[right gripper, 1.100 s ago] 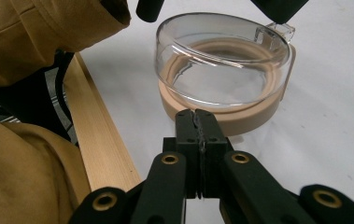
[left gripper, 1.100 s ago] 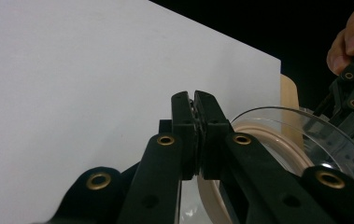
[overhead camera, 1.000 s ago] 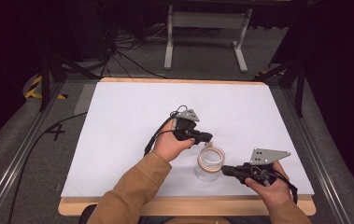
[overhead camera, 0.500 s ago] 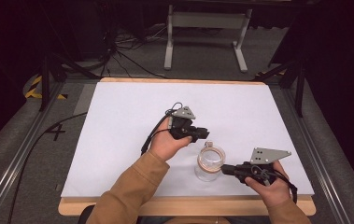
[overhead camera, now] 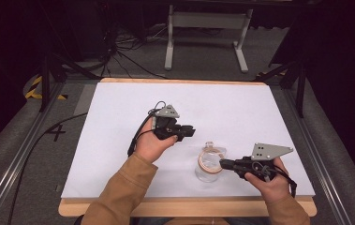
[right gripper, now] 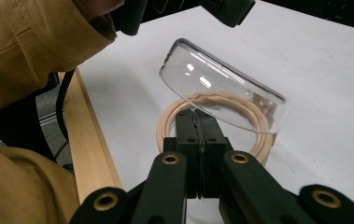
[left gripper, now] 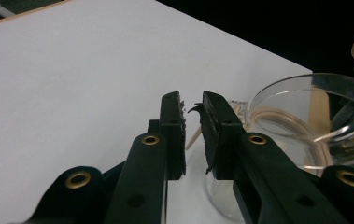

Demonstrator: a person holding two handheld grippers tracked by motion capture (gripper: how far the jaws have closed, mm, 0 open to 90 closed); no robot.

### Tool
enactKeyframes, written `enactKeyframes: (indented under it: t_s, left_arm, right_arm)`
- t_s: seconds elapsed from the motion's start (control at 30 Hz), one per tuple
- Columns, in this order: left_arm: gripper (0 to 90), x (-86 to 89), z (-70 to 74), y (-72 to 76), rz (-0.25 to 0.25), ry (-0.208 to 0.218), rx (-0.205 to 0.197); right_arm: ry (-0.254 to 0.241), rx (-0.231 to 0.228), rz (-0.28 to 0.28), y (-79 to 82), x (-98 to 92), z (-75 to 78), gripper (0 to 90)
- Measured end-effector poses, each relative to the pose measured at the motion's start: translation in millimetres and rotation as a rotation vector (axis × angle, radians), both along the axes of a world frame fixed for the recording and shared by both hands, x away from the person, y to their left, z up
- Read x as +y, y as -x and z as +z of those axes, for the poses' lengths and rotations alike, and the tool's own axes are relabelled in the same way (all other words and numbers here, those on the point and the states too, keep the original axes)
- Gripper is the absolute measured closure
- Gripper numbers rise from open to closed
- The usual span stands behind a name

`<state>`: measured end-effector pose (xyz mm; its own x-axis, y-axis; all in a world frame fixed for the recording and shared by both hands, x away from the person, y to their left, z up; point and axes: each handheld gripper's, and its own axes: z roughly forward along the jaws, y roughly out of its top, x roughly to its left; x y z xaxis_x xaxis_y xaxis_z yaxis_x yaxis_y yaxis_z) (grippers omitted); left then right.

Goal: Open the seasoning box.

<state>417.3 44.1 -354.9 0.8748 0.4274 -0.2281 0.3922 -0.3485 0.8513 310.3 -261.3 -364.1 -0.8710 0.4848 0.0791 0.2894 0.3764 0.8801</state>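
Note:
A small clear glass jar [overhead camera: 209, 165] stands on the white table near the front edge. Its hinged clear lid [right gripper: 221, 88] is swung up and tilted over a beige seal ring [right gripper: 165, 126]. My right gripper [overhead camera: 223, 163] is shut, and its tips [right gripper: 196, 114] lie over the near rim of the jar; I cannot see whether anything thin is pinched. My left gripper [overhead camera: 190, 132] hovers up-left of the jar, apart from it. Its jaws [left gripper: 192, 105] have just been opening, a narrow gap now shows, and nothing is between the pads. The lid [left gripper: 312, 107] shows to their right.
The white tabletop [overhead camera: 119, 140] lies bare to the left and beyond the jar. Its wooden front edge [right gripper: 86, 140] runs close by the jar. A tan sleeve [right gripper: 30, 51] crosses in front. Cables [overhead camera: 135, 140] trail from the left gripper; a metal stand [overhead camera: 208, 28] is beyond the table.
My left gripper has moved left and slightly up, away from the jar, and its jaws have parted a little. The right gripper and the jar have stayed put.

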Motion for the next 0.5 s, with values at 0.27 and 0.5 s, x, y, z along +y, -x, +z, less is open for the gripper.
enactKeyframes:
  t_s: [0.27, 0.5]
  left_arm:
    - [78.9, 21.0, 1.0, 7.3, 0.040, -0.008, 0.009]
    - [78.9, 36.1, -0.6, 13.4, 0.069, -0.017, 0.017]
  right_arm:
    - [-0.014, -0.032, 0.011, -8.9, 2.6, 7.8, 90.0]
    - [-0.036, -0.058, 0.000, -17.8, 0.5, 12.7, 90.0]
